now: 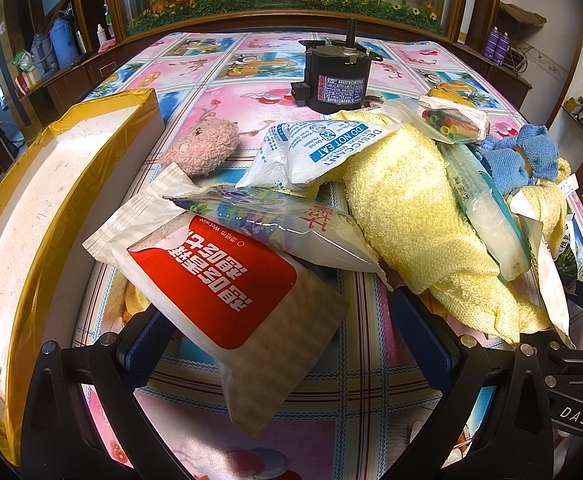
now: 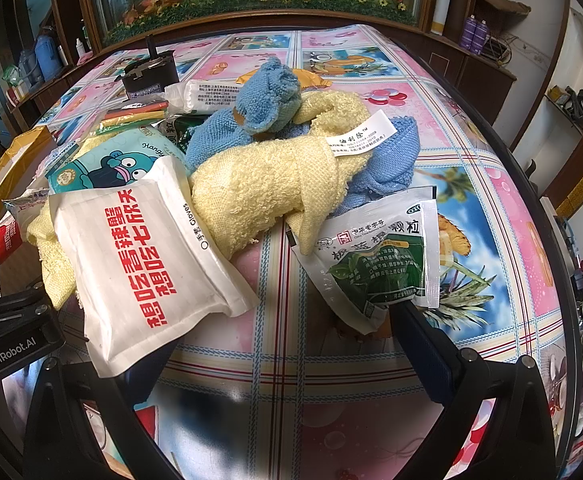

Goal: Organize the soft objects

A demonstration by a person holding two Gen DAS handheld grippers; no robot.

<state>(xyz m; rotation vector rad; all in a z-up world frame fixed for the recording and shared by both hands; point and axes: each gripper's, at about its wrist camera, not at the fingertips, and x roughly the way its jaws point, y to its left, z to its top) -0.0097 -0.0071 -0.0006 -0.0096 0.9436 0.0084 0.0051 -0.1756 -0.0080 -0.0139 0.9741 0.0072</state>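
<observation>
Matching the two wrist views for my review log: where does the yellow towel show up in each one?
Left wrist: the yellow towel runs down the right half, under the desiccant packet.
Right wrist: the yellow towel lies at centre, a blue cloth on its far end.
Shared landmark: the black motor on the table beyond the pile.

Your right gripper (image 2: 283,344) sat wide open just below the yellow towel (image 2: 263,188), gloves packet (image 2: 139,256) left of it.
</observation>
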